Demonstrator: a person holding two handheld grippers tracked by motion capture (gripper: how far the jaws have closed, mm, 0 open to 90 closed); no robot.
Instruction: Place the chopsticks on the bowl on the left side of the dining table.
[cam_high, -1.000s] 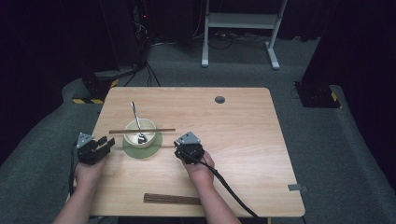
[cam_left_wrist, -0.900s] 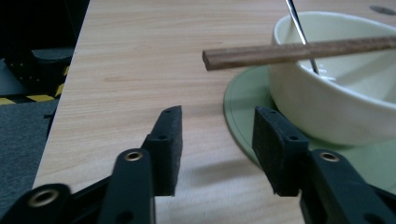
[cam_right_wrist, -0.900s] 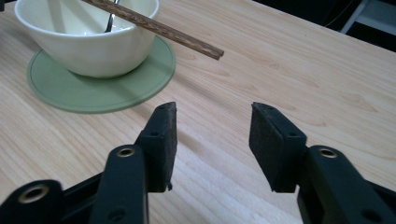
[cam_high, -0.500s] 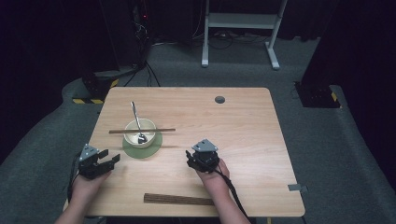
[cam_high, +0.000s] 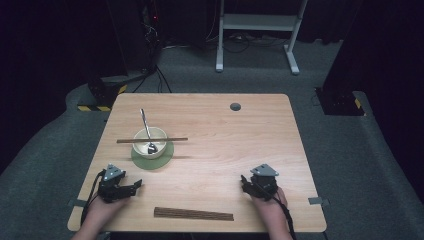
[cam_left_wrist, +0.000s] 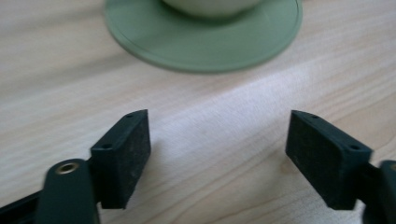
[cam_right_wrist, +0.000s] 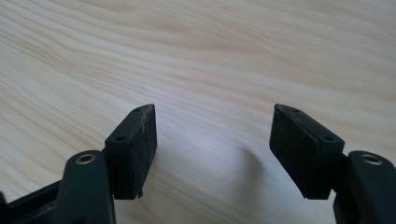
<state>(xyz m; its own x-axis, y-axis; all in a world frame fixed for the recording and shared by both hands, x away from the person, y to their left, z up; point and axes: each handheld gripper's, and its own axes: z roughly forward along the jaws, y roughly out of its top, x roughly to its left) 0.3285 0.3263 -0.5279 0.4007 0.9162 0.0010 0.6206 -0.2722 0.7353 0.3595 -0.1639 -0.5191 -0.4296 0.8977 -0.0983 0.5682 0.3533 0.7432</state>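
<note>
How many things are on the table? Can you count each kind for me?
Bowl: 1
Green saucer under the bowl: 1
Spoon in the bowl: 1
Dark stick lying across the bowl's rim: 1
Bundle of dark sticks at the near edge: 1
Grippers resting on the table, left gripper and right gripper: 2
Total: 7

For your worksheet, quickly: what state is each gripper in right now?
Left gripper: open, holding nothing, its fingers having just been opening.
Right gripper: open, holding nothing, likewise just been opening.
</note>
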